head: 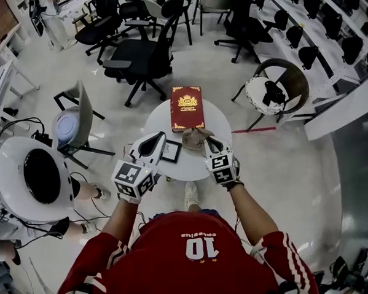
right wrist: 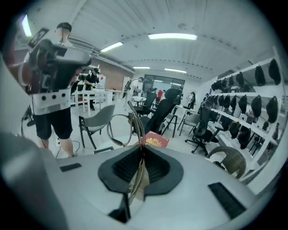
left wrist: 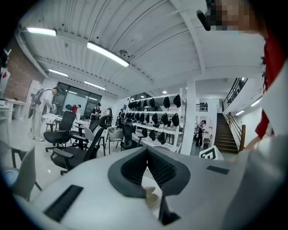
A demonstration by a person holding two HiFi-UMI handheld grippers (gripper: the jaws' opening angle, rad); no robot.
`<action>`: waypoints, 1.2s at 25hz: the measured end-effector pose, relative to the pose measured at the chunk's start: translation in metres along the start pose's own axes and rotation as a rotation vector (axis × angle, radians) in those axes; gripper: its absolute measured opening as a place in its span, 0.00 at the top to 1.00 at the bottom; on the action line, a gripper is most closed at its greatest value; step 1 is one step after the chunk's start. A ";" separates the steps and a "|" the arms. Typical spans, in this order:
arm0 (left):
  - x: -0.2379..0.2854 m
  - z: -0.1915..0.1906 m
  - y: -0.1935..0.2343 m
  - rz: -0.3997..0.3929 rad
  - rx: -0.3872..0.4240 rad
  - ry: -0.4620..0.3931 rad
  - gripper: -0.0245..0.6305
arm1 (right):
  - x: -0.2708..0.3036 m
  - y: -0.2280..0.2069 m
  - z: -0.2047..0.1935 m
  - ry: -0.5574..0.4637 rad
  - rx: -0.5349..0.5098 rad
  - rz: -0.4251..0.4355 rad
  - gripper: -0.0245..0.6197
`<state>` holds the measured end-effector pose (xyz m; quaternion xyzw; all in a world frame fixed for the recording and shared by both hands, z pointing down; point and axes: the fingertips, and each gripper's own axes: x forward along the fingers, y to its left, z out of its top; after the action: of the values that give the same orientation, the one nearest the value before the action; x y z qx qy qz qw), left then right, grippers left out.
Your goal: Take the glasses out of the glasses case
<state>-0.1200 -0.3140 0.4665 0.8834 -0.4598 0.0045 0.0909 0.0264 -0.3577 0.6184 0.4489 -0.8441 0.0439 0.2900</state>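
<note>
Right gripper view, item 1: right tongs (right wrist: 143, 150), closed on the glasses (right wrist: 135, 125). The thin wire frame is pinched edge-on between the pads. 1 lens rim and the upper frame stand above the tips, in the air.

Head view, item 2: glasses case (head: 194, 137), tan, lying on the round white desk (head: 217, 117) just in front of the right tongs (head: 210, 142). Whether any part of the glasses touches it cannot be told.

Left gripper view, item 3: left tongs (left wrist: 146, 152), tips together, nothing between them. The case (left wrist: 150, 196) shows below through the gap. In the head view the left tongs (head: 156, 142) sit beside the case, not on it.

Item 4: red book (head: 187, 108), flat on the desk's far side. Item 5: small black frame (head: 170, 150), near edge.

Risks, as judged:
- Frame bent or lens stressed, because the grip is on thin wire alone.
- Glasses slipping or swinging in the pads, since only 1 narrow edge is held.
- Case dragged or tipped, as nothing pins it down.
</note>
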 end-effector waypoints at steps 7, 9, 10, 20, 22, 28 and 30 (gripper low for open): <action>-0.006 0.017 -0.006 -0.024 0.024 -0.011 0.95 | -0.039 -0.006 0.037 -0.103 0.210 0.000 0.90; -0.008 0.022 -0.007 -0.029 0.029 -0.023 0.95 | -0.053 -0.007 0.050 -0.145 0.242 -0.010 0.90; -0.009 0.024 -0.008 -0.032 0.032 -0.028 0.95 | -0.060 -0.007 0.056 -0.167 0.254 -0.014 0.90; -0.012 0.045 -0.024 -0.050 0.050 -0.062 0.95 | -0.120 -0.013 0.103 -0.357 0.410 0.008 0.90; -0.013 0.050 -0.025 -0.049 0.054 -0.067 0.95 | -0.131 -0.017 0.111 -0.391 0.417 0.003 0.91; -0.020 0.059 -0.016 -0.021 0.057 -0.081 0.95 | -0.154 -0.024 0.123 -0.460 0.432 -0.027 0.90; -0.021 0.060 -0.010 -0.002 0.061 -0.086 0.95 | -0.156 -0.027 0.124 -0.473 0.436 -0.042 0.91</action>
<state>-0.1290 -0.3010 0.4041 0.8856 -0.4619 -0.0196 0.0442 0.0588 -0.3012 0.4287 0.5155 -0.8494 0.1120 -0.0165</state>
